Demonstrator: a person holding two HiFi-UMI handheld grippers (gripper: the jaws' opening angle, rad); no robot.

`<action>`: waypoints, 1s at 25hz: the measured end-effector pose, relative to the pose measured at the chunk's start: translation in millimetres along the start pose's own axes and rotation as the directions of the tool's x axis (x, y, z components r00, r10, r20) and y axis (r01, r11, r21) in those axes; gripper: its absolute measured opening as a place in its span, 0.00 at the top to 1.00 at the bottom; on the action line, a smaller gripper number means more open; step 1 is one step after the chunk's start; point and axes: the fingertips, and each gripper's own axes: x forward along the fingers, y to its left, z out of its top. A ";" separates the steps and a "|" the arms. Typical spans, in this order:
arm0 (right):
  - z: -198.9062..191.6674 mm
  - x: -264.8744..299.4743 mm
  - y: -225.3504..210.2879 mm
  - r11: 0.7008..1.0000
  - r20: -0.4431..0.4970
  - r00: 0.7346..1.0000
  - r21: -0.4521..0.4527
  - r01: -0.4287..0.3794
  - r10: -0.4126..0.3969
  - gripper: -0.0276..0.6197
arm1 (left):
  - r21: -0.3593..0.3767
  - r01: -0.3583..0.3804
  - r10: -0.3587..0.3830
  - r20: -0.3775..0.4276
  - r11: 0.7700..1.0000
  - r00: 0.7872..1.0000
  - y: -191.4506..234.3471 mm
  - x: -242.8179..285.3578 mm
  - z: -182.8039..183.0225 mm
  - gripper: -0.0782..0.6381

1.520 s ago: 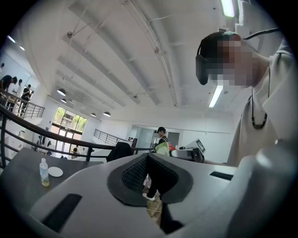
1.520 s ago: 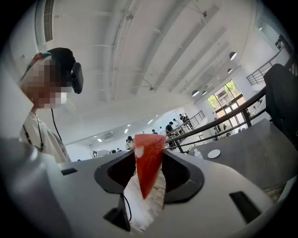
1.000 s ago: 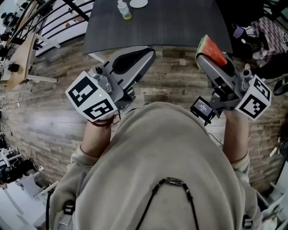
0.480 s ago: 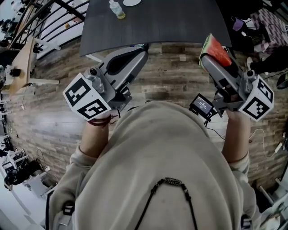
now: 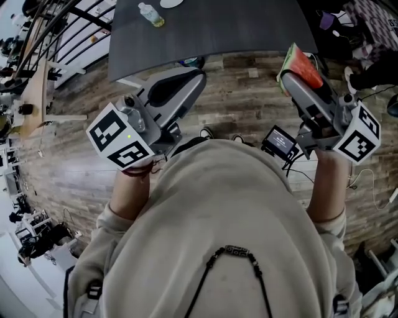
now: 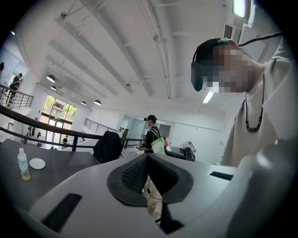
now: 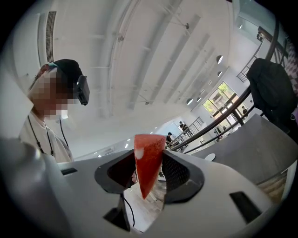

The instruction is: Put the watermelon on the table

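Right gripper (image 7: 149, 172): watermelon (image 5: 301, 62) is clamped between the jaws for carrying.
Left gripper (image 6: 148, 160): jaws are closed, nothing between them.
Tabletop (image 5: 236, 25): ahead of the jaws, not yet reached.

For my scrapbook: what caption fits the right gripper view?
Right gripper clamps a red watermelon wedge, with the dark table beyond.

Room setting. A wood-plank floor (image 5: 68, 155) in grey-brown tones runs beneath a dark grey tabletop (image 5: 217, 31), which bears a small bottle (image 5: 151, 14) and a white disc (image 5: 171, 2) near its far edge. The white ceiling (image 6: 116, 56) has exposed beams, round pendant lamps (image 6: 97, 102) and a strip light (image 6: 208, 96). A dark railing (image 6: 46, 128) stands before bright windows (image 6: 58, 109), with a dark garment (image 6: 108, 146) draped beside it; the walls (image 6: 200, 135) are white.
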 end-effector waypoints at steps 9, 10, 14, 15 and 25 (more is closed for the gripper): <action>15.1 -2.4 -5.0 0.999 0.047 0.998 -0.036 0.041 -0.039 0.67 | 0.001 0.006 -0.006 -0.019 1.000 1.000 13.3 3.8 -0.2 0.88; 15.4 -4.5 -5.7 0.998 0.051 0.998 -0.035 0.050 -0.048 0.67 | 0.000 0.015 -0.015 -0.019 1.000 1.000 14.5 6.8 -1.2 0.88; 19.2 -10.2 -10.3 0.996 0.060 0.995 -0.046 0.081 -0.078 0.67 | 0.010 0.062 -0.062 -0.012 0.998 0.998 20.1 23.4 1.0 0.88; 20.4 -11.3 -11.7 0.995 0.061 0.994 -0.047 0.089 -0.086 0.67 | 0.013 0.073 -0.073 -0.012 0.997 0.997 21.2 26.9 1.8 0.88; 31.1 0.0 -15.0 0.991 0.061 0.992 -0.073 0.114 -0.110 0.67 | 0.012 0.129 -0.129 -0.022 0.992 0.991 35.4 37.9 5.7 0.88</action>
